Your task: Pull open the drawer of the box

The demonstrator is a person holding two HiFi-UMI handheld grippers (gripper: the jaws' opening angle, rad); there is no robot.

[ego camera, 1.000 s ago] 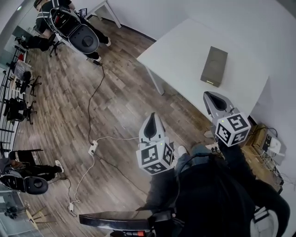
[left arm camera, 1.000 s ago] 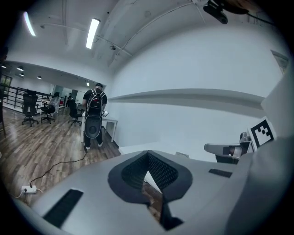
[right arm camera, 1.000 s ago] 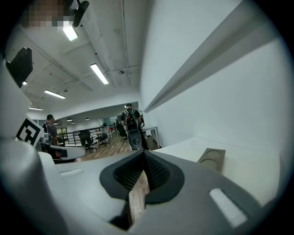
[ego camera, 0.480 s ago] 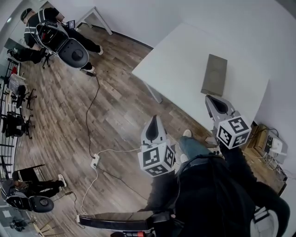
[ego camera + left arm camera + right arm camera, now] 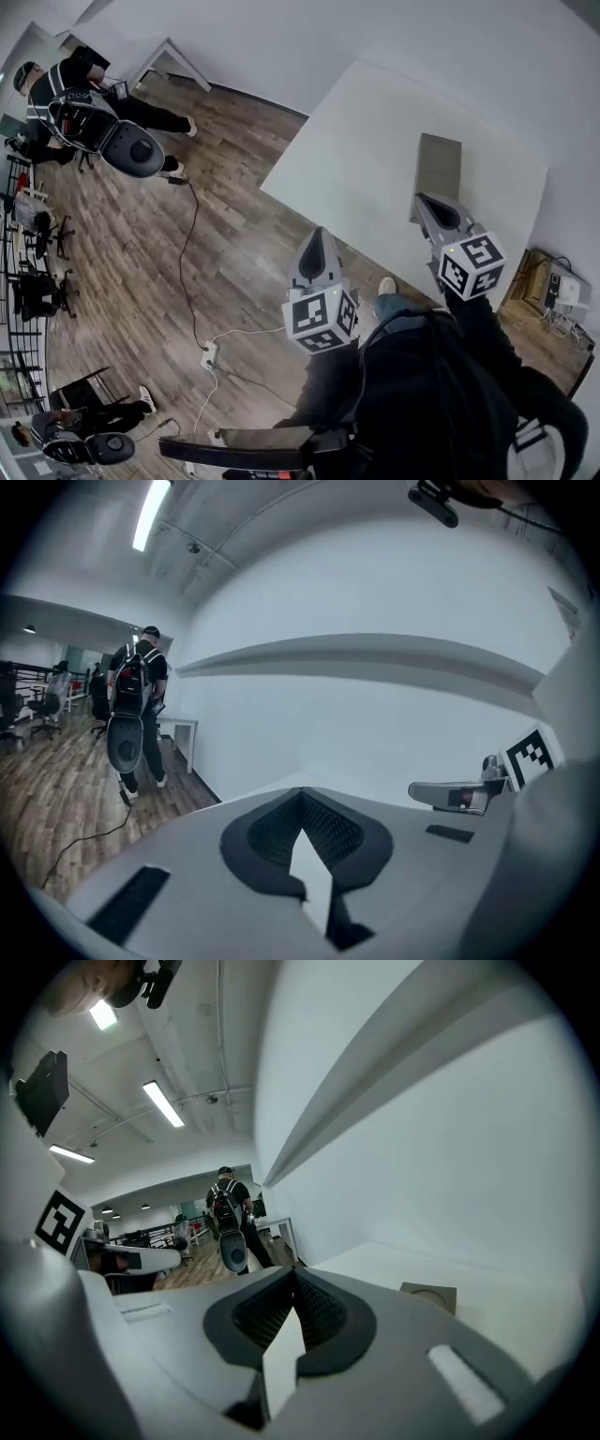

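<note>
Closer now: box [image 5: 438,167] just ahead of your right gripper [image 5: 427,201] jaws, on surface [image 5: 356,150]; left gripper [image 5: 317,236] and right jaws both pressed together, empty.

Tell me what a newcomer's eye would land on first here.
The two grippers with their marker cubes fill the foreground. The left gripper is at the near edge of the white table and the right gripper is over it, both shut and empty. Just beyond the right one lies the grey box.
</note>
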